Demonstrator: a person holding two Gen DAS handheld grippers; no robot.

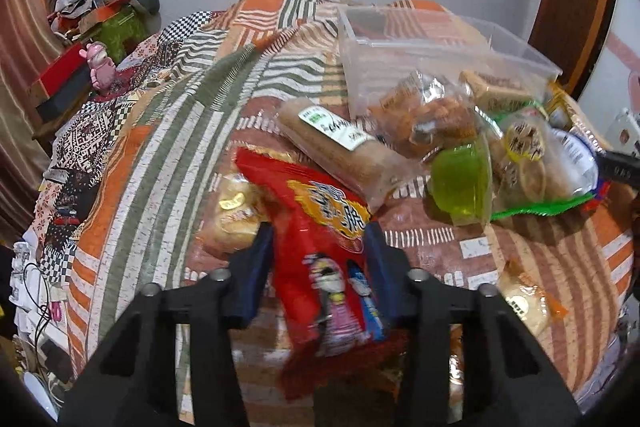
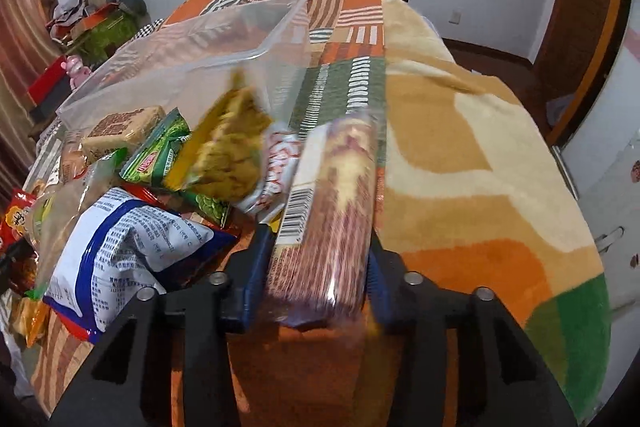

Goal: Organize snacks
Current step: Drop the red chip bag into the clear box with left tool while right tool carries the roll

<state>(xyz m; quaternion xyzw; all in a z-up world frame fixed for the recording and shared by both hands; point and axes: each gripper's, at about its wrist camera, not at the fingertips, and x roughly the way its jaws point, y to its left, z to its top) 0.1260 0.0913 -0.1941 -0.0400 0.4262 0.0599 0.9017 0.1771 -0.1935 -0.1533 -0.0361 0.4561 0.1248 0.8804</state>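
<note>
Left tool (image 1: 320, 239) clenched on the red snack bag (image 1: 324, 239), light and crinkly, near the bed's (image 1: 160, 155) edge; right tool (image 2: 318, 247) grips the stiff, breakable biscuit sleeve (image 2: 328, 211) mid-length.

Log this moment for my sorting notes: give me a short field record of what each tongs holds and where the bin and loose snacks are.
surface: patterned bedspread
left tongs: shut on red snack bag
right tongs: shut on wafer pack
clear bin: open top, behind the snack pile, some packs inside or against it, cannot tell which
loose snacks: cracker sleeve, green jelly cup, blue-white bag
</note>
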